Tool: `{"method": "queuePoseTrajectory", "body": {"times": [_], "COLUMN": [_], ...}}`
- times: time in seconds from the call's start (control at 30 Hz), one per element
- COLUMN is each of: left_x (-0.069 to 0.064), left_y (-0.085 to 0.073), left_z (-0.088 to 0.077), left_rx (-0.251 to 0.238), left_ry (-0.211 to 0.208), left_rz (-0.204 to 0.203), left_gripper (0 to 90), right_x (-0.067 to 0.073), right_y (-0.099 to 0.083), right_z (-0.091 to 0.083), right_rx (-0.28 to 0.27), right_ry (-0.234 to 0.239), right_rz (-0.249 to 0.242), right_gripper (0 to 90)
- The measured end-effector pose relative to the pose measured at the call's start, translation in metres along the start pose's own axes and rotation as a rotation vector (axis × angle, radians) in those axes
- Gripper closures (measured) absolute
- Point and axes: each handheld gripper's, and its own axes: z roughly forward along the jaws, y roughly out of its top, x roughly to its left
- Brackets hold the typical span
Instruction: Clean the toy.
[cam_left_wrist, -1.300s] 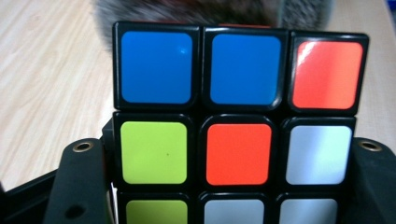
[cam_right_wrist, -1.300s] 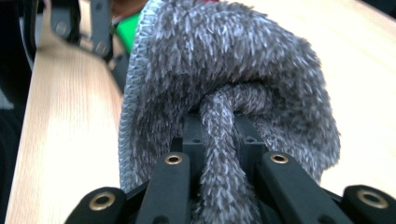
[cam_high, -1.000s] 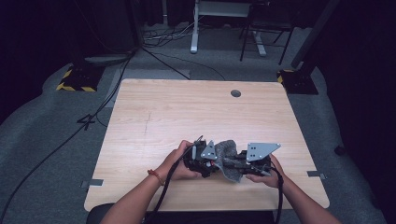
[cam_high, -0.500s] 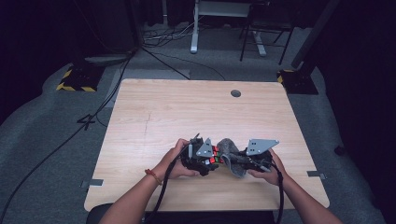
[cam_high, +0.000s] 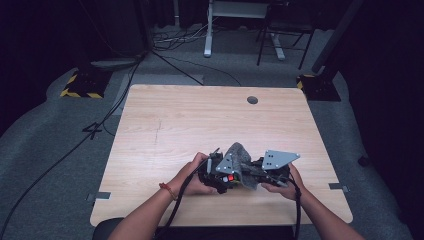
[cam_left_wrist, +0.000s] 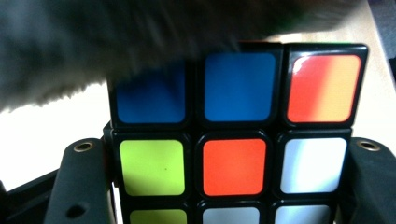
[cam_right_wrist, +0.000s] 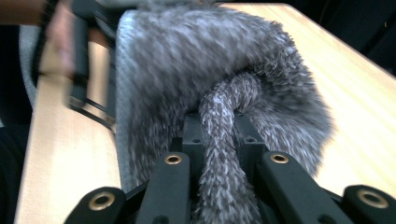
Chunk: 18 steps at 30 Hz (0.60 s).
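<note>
My fuzzy grey cloth has slid up over the cube; my left gripper squeezes the cube, my right gripper pinches the cloth; a hard rub could knock the cube loose.

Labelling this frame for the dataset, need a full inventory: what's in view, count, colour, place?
puzzle cube: 1, black frame with blue, orange, white and yellow-green tiles, clamped between the left gripper's jaws.
fuzzy cloth: 1, grey, pinched in the right gripper's jaws and draped onto the cube.
table: 1, light wood, centre, with a round dark grommet near its far edge.
floor cables: several, black, on grey carpet beyond and to the left of the table.
hazard-striped feet: 2, black and yellow, by the table's far corners.
left gripper: 1, black, near table edge.
right gripper: 1, black, grey plate on top.
</note>
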Motion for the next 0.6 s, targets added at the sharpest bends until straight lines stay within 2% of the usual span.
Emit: {"method": "queuePoseTrajectory", "body": {"times": [0.03, 0.23, 0.33, 0.43, 0.53, 0.6], "left_x": [0.000, 0.004, 0.006, 0.009, 0.011, 0.011], "left_y": [0.000, -0.001, -0.003, -0.005, -0.006, -0.006], "left_z": [0.000, -0.011, -0.015, -0.016, -0.015, -0.012], "left_rx": [-0.004, -0.038, -0.049, -0.043, -0.030, -0.026], "left_ry": [0.001, 0.020, 0.028, 0.035, 0.047, 0.043], "left_rz": [0.002, -0.015, -0.023, -0.029, -0.044, -0.041], "left_gripper": [33.5, 33.5, 33.5, 33.5, 33.5, 33.6], "right_x": [-0.003, -0.009, -0.008, -0.001, 0.005, 0.008], "right_y": [-0.003, -0.015, -0.014, -0.010, -0.006, -0.003], "right_z": [0.001, 0.002, 0.001, 0.000, -0.002, -0.003], "right_rx": [0.010, 0.072, 0.066, 0.075, 0.056, 0.041], "right_ry": [0.006, -0.002, 0.031, 0.047, 0.073, 0.084], "right_rz": [0.015, 0.028, 0.022, -0.018, -0.026, -0.037], "right_gripper": [79.1, 79.1, 79.1, 79.1, 79.1, 79.0]}}
